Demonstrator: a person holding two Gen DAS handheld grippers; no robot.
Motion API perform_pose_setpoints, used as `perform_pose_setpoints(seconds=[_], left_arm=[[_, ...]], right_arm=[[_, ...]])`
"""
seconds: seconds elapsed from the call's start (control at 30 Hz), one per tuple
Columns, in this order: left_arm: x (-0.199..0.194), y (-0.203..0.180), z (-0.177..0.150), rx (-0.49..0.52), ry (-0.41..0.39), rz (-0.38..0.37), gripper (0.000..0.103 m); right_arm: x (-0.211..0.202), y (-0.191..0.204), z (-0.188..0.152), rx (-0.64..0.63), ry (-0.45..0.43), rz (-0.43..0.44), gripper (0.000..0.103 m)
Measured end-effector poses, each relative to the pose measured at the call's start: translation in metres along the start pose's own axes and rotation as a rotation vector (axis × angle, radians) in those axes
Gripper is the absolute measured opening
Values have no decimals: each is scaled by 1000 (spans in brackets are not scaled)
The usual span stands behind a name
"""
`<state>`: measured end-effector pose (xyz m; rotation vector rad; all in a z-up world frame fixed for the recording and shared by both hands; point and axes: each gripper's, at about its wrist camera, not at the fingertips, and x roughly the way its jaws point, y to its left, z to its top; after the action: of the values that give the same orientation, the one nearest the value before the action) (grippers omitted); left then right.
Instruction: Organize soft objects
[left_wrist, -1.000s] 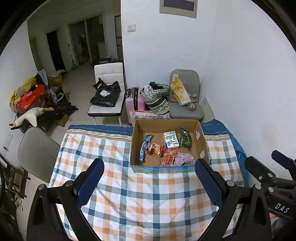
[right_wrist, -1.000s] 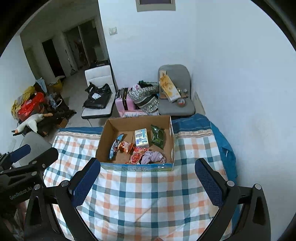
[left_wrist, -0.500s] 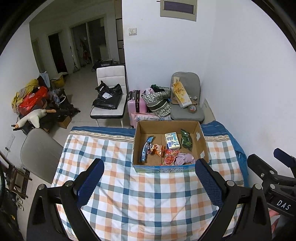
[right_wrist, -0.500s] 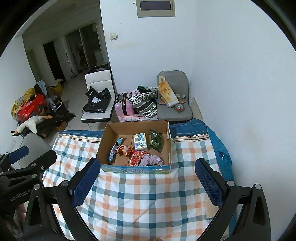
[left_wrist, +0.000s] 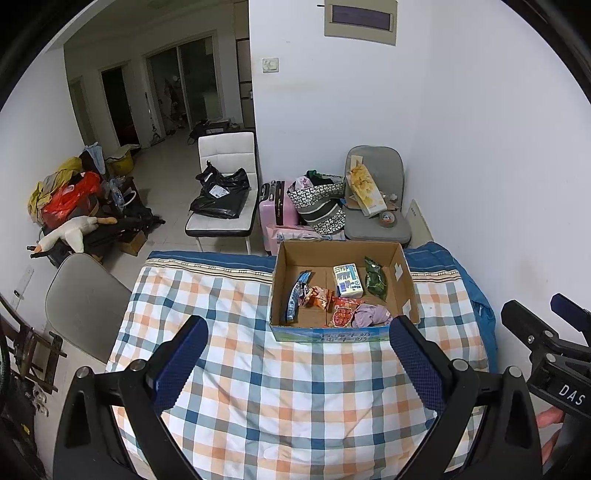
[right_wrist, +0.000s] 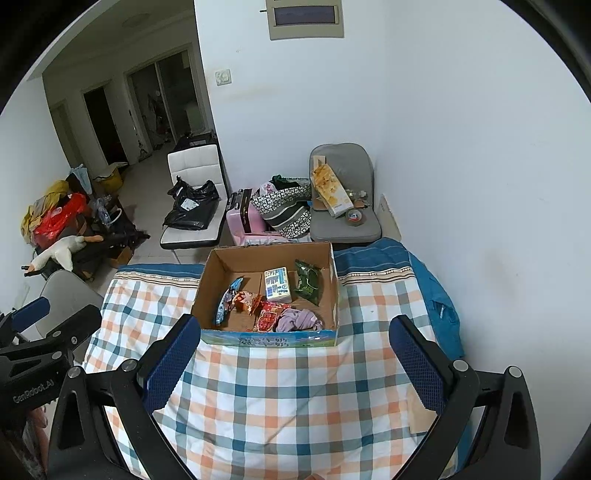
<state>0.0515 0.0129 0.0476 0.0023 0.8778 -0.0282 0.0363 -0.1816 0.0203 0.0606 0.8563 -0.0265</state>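
An open cardboard box (left_wrist: 404, 273) (right_wrist: 207, 280) stands on a checked cloth at the table's far side. In it lie a purple cloth (left_wrist: 371, 314) (right_wrist: 297, 319), a white-blue tissue pack (left_wrist: 347, 280) (right_wrist: 277, 284), a green packet (left_wrist: 375, 282) (right_wrist: 308, 282), red snack packets (left_wrist: 343, 312) (right_wrist: 269, 314) and a blue wrapper (left_wrist: 297, 297) (right_wrist: 225, 301). My left gripper (left_wrist: 297, 363) is open and empty, held back above the cloth, short of the box. My right gripper (right_wrist: 293, 363) is open and empty too, likewise short of the box.
The checked cloth (left_wrist: 258, 387) (right_wrist: 295, 406) covers the table. A white wall is close on the right. Behind the table stand a grey chair (left_wrist: 376, 206), a pink suitcase (left_wrist: 277, 206), a patterned bag (left_wrist: 317, 206) and a white chair (left_wrist: 225, 184). A grey chair back (left_wrist: 85, 302) is at the left.
Both grippers have pulled back and up from the box, so it looks smaller and more of the room shows. Both stay open and empty.
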Motion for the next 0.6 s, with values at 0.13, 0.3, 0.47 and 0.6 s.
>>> perform_pose_setpoints(seconds=[0.13,0.3,0.47,0.6], left_arm=[[-1,0,-1,0,-1,1,101],[-1,0,-1,0,2,3,101],[-1,1,-1,-1,0,3,101],[-1,0,-3,-4,-2,11,101]], right_arm=[[0,0,0,1,-1,-1,103],[-2,-1,0,-1,-1,0,103],[-4,-2,3,2,-2,-1,103],[-6,-4,4,0,0,1,103]])
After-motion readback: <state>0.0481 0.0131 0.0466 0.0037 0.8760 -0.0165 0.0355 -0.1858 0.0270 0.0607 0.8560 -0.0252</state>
